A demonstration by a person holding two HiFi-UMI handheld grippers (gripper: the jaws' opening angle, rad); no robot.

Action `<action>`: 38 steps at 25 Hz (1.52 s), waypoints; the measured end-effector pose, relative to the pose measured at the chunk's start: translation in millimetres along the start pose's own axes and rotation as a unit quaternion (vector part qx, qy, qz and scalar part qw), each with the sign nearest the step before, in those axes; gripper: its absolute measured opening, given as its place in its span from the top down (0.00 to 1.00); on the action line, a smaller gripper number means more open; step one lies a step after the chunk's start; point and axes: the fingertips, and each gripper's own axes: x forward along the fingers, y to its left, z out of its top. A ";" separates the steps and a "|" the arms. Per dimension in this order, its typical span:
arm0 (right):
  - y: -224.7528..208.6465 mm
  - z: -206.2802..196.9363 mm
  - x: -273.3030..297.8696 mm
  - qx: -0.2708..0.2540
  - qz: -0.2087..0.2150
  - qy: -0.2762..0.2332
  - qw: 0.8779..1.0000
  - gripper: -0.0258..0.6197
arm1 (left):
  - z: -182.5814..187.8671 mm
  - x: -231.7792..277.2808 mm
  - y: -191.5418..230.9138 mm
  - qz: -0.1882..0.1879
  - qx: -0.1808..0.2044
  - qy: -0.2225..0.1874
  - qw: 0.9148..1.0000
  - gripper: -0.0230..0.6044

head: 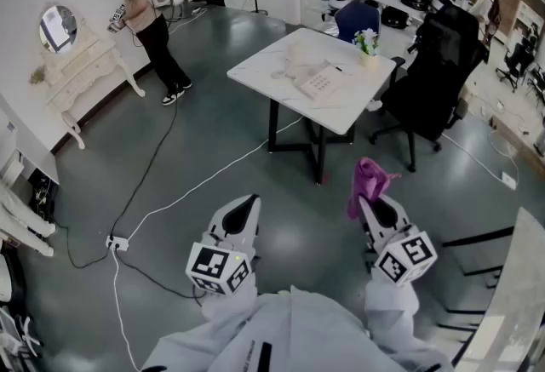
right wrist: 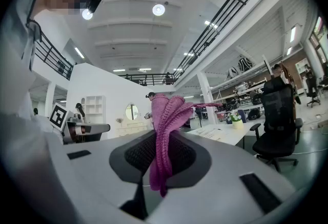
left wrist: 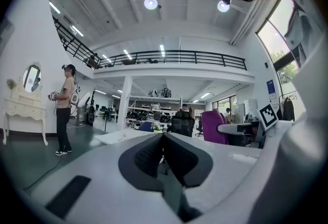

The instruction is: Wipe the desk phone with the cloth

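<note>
Clamped thinly in my right gripper [right wrist: 162, 150], the magenta knitted cloth [right wrist: 169, 114] could slip before reaching the pale desk phone [head: 321, 83]; my left gripper [left wrist: 164, 140] is closed, empty.

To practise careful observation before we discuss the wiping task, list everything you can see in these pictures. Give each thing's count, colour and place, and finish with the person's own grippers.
table: one, white top, black legs, middle of the floor
desk phone: one, white, on the table
potted plant: one, green leaves and pale flowers, on the table's far corner
office chair: one, black, right of the table
dressing table: one, cream, with an oval mirror, against the left wall
standing person: one, beige top, black trousers, beside the dressing table
power strip: one, white, on the floor at left
cloth: one, purple, in the right gripper
left gripper: shut, empty
right gripper: shut on the cloth
</note>
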 end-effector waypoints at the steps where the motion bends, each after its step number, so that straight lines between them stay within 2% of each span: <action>1: 0.4 1.1 0.4 -0.003 0.001 0.001 1.000 0.90 | 0.6 0.7 -0.2 0.000 0.000 0.000 1.000 0.97; 23: -28.9 -3.6 29.8 0.000 0.010 0.000 1.000 0.90 | -3.1 21.3 11.1 0.030 -0.016 -0.005 0.999 0.97; 38: -65.2 -20.6 71.0 0.018 0.008 0.021 1.000 0.90 | -22.8 59.7 25.9 0.043 -0.027 0.027 0.998 0.97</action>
